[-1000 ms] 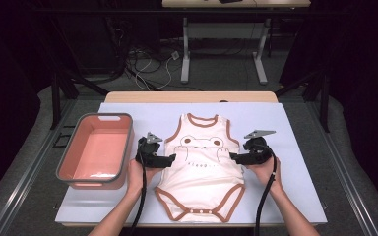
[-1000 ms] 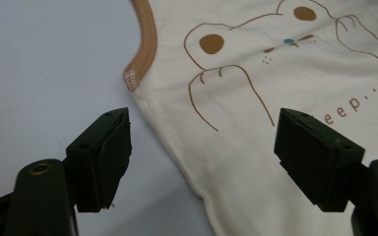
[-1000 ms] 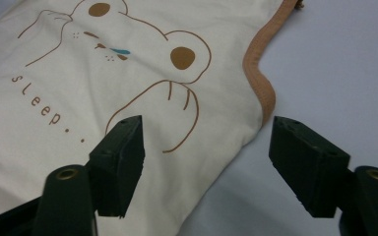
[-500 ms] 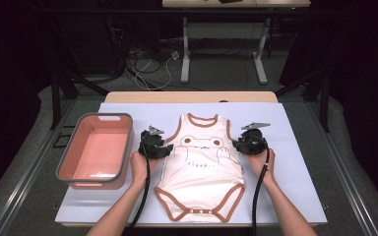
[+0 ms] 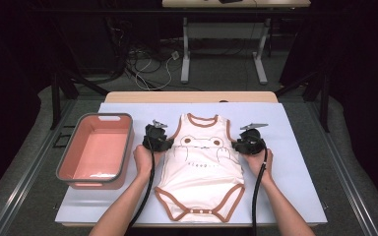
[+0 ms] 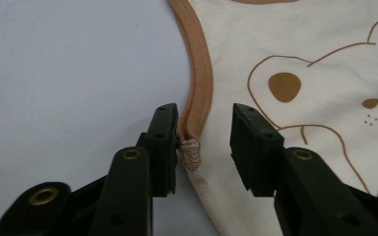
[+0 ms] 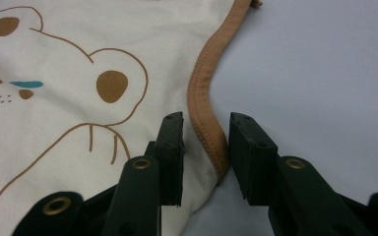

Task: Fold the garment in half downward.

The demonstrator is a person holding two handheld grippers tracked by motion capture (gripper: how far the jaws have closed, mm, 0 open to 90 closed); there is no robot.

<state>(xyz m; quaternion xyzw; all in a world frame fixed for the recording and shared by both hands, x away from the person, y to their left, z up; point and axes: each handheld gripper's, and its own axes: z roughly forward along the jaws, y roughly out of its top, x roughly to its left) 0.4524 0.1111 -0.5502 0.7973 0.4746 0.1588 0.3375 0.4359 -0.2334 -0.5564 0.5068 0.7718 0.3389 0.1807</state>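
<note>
A cream baby bodysuit (image 5: 202,172) with brown trim and a bear print lies flat on the white mat. My left gripper (image 5: 169,143) is at its left armhole. In the left gripper view the jaws (image 6: 204,113) straddle the brown trim (image 6: 199,73). The left fingertip (image 6: 165,132) touches the seam end; the other stands off the cloth. They have just been closing. My right gripper (image 5: 236,146) is at the right armhole. Its jaws (image 7: 206,120) bracket the trim (image 7: 199,93) with gaps showing, and they too have been closing. Both are open, pads low on the cloth.
A pink basin (image 5: 64,162) with a grey rim stands at the left of the white mat (image 5: 295,187). The person's forearms come in from the bottom edge, cables trailing along them. Table legs and cables lie on the floor beyond the far edge.
Both grippers have moved inward onto the bodysuit's armholes and sunk toward the cloth. Their jaws have narrowed around the trim. The bodysuit has not shifted.
</note>
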